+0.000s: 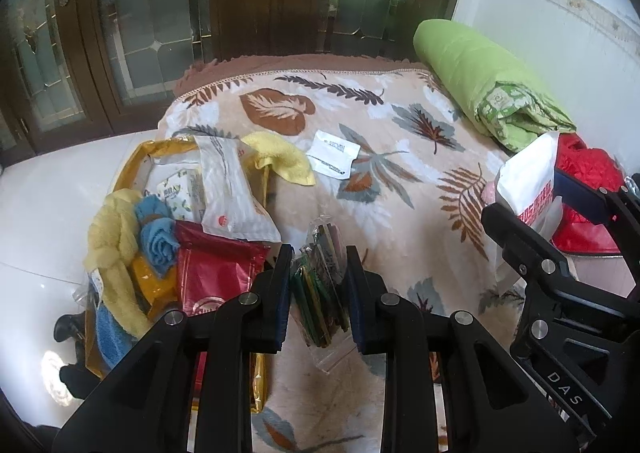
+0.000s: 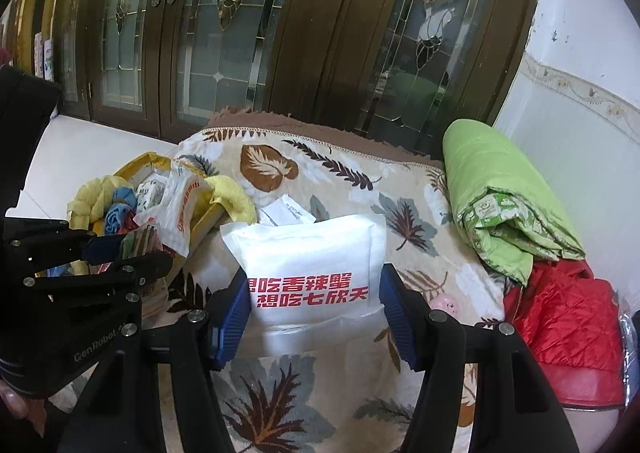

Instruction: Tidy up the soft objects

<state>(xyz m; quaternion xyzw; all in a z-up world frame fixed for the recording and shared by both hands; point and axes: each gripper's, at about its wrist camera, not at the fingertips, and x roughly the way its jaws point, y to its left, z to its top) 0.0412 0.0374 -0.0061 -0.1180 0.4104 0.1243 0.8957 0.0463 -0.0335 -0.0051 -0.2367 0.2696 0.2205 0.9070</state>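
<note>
The left gripper (image 1: 319, 285) holds a clear packet of dark sticks (image 1: 320, 289) squeezed between its narrow fingers, above the leaf-print bed (image 1: 400, 157). The right gripper (image 2: 314, 297) clamps a white pouch with red lettering (image 2: 308, 269) between its wider fingers, upright over the bed.

The leaf-print blanket (image 1: 400, 173) looks plush, matt cloth. The white packet (image 2: 312, 269) is smooth, slightly glossy plastic, and the yellow towel (image 1: 280, 157) nubby terry. The floor (image 1: 48, 213) is glossy tile.
</note>
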